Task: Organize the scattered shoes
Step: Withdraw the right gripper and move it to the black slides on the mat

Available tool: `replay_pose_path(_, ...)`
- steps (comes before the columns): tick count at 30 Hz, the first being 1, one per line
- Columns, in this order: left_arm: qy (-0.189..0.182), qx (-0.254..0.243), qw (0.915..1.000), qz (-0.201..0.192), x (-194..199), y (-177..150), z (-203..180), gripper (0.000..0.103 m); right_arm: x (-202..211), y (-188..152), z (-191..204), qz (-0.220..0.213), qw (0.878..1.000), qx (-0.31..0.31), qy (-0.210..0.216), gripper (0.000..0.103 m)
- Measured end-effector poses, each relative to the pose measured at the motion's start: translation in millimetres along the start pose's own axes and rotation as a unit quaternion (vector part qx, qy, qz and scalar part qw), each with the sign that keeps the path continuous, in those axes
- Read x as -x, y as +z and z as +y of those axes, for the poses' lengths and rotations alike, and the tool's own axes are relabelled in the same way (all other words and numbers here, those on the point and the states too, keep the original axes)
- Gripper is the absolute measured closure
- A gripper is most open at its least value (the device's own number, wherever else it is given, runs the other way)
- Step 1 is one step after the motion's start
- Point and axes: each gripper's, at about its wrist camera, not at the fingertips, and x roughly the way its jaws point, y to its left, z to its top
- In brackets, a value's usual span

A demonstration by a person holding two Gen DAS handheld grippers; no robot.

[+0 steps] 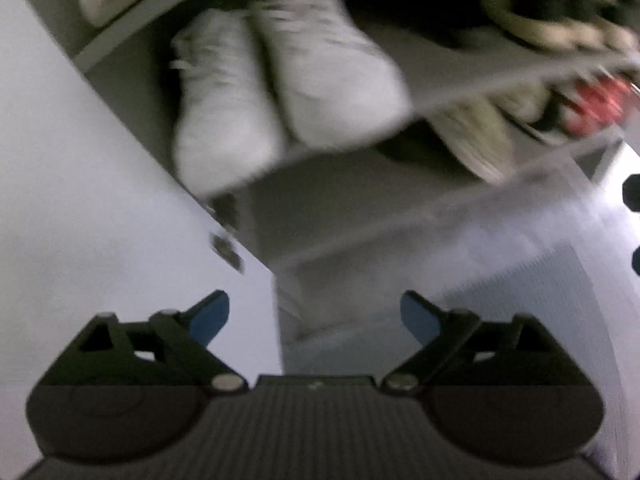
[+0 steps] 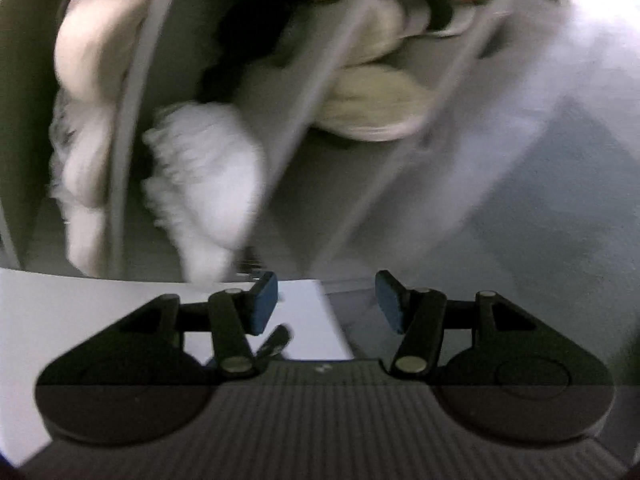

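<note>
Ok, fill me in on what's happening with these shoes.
A person is tidying shoes into a shelf unit, holding tongs in each hand. Right now neither is carrying anything: the left tongs stand wide open and the right tongs are open with nothing between them. A white pair already sits side by side on one shelf, with beige shoes below. The views are blurred.

Two wrist fisheye views, both aimed steeply down at a shoe shelf from close by.

The left view is tilted, with the white shoes (image 1: 280, 92) seen ahead on the shelf (image 1: 472, 80). The right view is rolled further, so shelf boards run nearly upright. The white shoes (image 2: 200, 184), a beige shoe (image 2: 372, 108) and a red shoe are shared; both are blurred.
</note>
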Motion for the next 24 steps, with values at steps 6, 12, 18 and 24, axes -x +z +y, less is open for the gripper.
replay_pose_path(6,-0.069,-0.1,0.9924,0.015,52,-45,-92,0.008,97,-26,-89,-0.044,0.993,-0.042,-0.103,0.045)
replay_pose_path(12,-0.108,-0.186,0.9766,0.001,118,-57,-193,0.006,203,-44,-195,-0.088,0.974,-0.111,-0.176,0.044)
replay_pose_path(18,-0.133,-0.242,0.9605,0.029,167,-77,-327,0.005,294,-32,-299,-0.087,0.962,-0.145,-0.212,0.014)
replay_pose_path(24,-0.175,-0.331,0.9267,0.032,201,-114,-458,0.005,366,-23,-406,-0.157,0.936,-0.243,-0.201,0.01)
